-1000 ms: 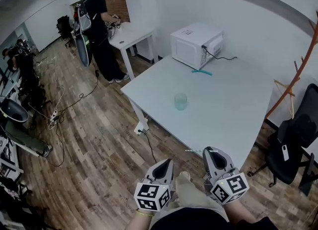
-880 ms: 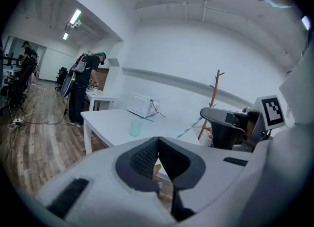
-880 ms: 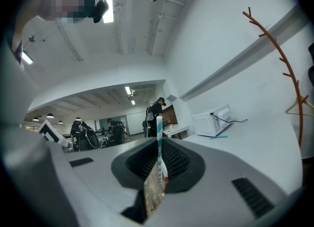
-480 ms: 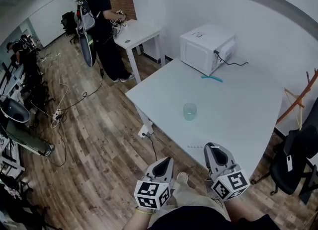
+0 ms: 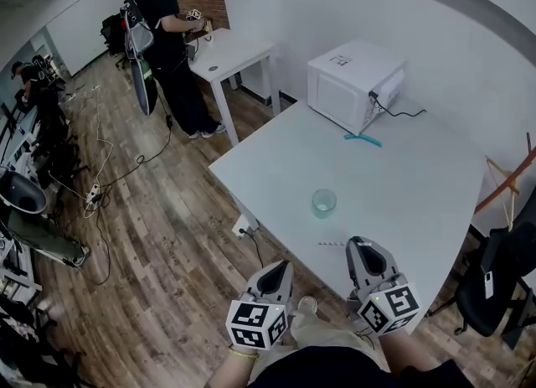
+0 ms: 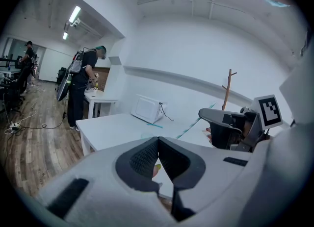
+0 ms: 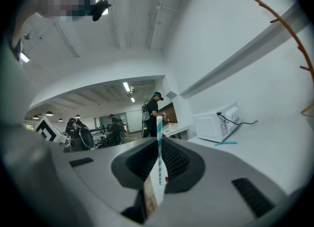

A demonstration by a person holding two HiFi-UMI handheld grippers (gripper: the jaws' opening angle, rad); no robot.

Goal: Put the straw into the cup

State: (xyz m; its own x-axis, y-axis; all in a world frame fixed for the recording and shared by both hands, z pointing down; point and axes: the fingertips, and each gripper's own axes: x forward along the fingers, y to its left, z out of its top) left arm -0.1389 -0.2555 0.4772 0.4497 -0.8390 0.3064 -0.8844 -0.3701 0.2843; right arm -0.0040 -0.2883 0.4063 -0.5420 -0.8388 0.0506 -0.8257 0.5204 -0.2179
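A clear greenish cup stands upright near the front of the white table. My right gripper hangs over the table's near edge, a short way in front of the cup, shut on a teal-and-white striped straw. The straw stands up between the pads in the right gripper view and pokes out to the left as a thin line in the head view. My left gripper is off the table, over the wooden floor, with its jaws shut and nothing in them.
A white microwave sits at the table's far side with a teal strip lying before it. A person stands at a small white desk at the back left. A black chair is at the right. Cables lie on the floor.
Both grippers have moved forward towards the table, and the cup and table edge now lie closer. The right gripper, first short of the table, now reaches over its near edge. The straw stays gripped.
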